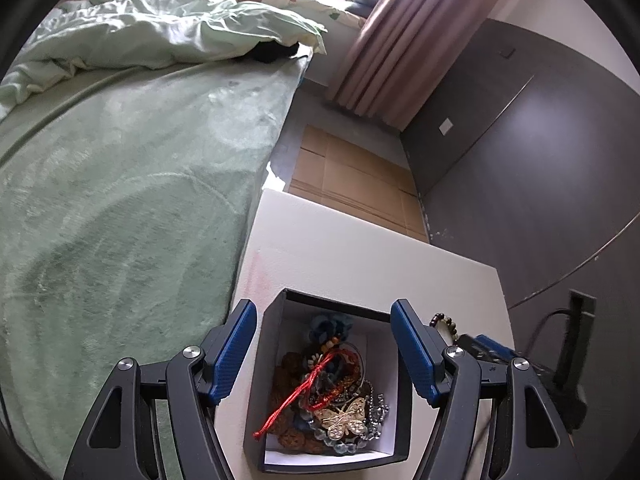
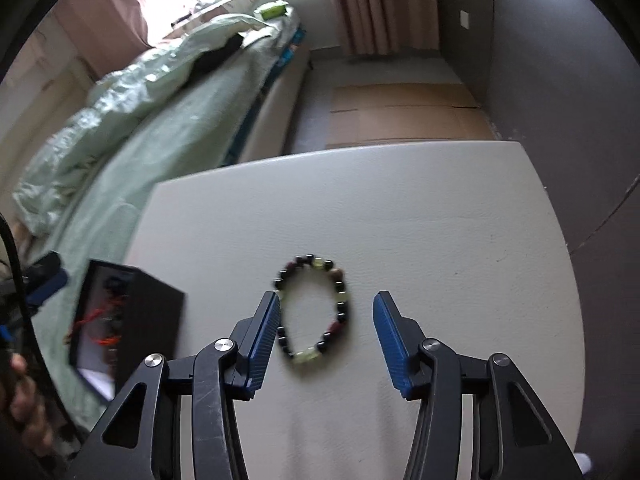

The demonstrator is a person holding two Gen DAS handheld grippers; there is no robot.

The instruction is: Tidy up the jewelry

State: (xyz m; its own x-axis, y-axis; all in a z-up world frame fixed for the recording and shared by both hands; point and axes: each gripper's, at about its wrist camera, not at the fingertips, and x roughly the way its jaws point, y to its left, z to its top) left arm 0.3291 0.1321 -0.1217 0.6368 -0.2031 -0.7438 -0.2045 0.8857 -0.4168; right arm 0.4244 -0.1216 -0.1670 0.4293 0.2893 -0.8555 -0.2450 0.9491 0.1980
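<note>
White table [image 2: 420,216] beside a bed with a green blanket [image 1: 120,208]; table taken as the reference.

Left gripper [image 1: 324,344]: jaws spread wide, holding nothing, straddling a black open-topped box [image 1: 276,380] that stands on the table's bed-side edge. One blue pad sits outside each side wall; whether the pads touch the walls cannot be told. Box interior is white and holds a tangled heap of jewelry: a gold butterfly brooch [image 1: 346,420] on top, a red cord [image 1: 296,396] looping across and out toward the near wall, dark and clear bead strands beneath, and a blue flower piece [image 1: 330,326] at the far end.

Right gripper [image 2: 324,332]: jaws also wide apart, empty, poised over the table's middle. A beaded bracelet [image 2: 316,312] of black, pale green and reddish beads lies flat on the table between the fingers, close against the left-side pad. The picture is blurred, so contact is unclear.

Flattened cardboard [image 1: 352,176] covers the floor beyond the table.
</note>
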